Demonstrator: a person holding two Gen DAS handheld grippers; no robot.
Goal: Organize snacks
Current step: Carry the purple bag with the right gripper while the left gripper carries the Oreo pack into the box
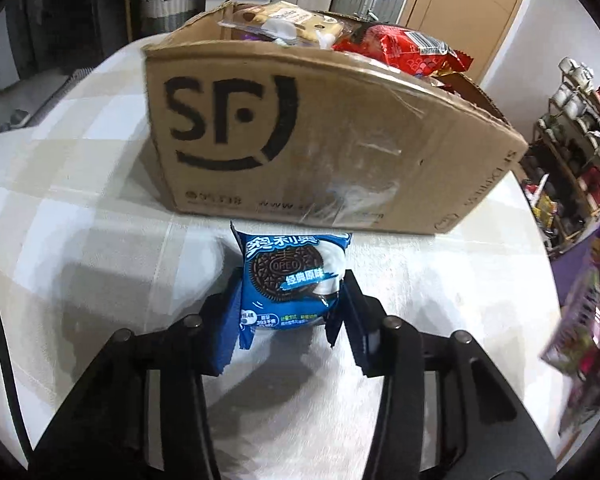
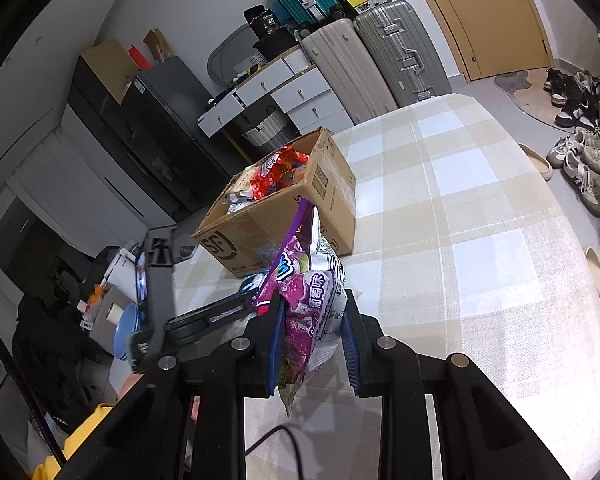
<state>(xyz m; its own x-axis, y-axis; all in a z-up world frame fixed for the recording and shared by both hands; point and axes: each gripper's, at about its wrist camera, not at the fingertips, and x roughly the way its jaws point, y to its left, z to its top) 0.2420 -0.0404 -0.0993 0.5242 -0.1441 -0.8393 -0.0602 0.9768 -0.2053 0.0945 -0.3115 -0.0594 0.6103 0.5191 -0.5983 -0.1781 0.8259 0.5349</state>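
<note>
Two packs held: left tongs [image 1: 290, 308] clamped on blue Oreo biscuit packet [image 1: 290, 276] atop checked-cloth counter [image 1: 100, 240]; right tongs [image 2: 312, 340] gripping purple crinkled snack bag [image 2: 304, 304]. Brown cardboard box [image 1: 320, 140] straight ahead, nearer left.

left wrist: close, steeply down at table [image 1: 80, 240] | right wrist: higher, oblique | shared: cardboard box [image 1: 340, 152]

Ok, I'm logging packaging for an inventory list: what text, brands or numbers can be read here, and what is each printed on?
"SF": logo on the cardboard box.
"www": start of a web address low on the same box; the rest is blurred.
"OREO": on the cookie pictured on the blue Oreo packet, with Chinese characters above.
"393": small print low on that packet.
"36": on a black item in the background.
Purple snack bag: Chinese characters, fine print too small.
</note>
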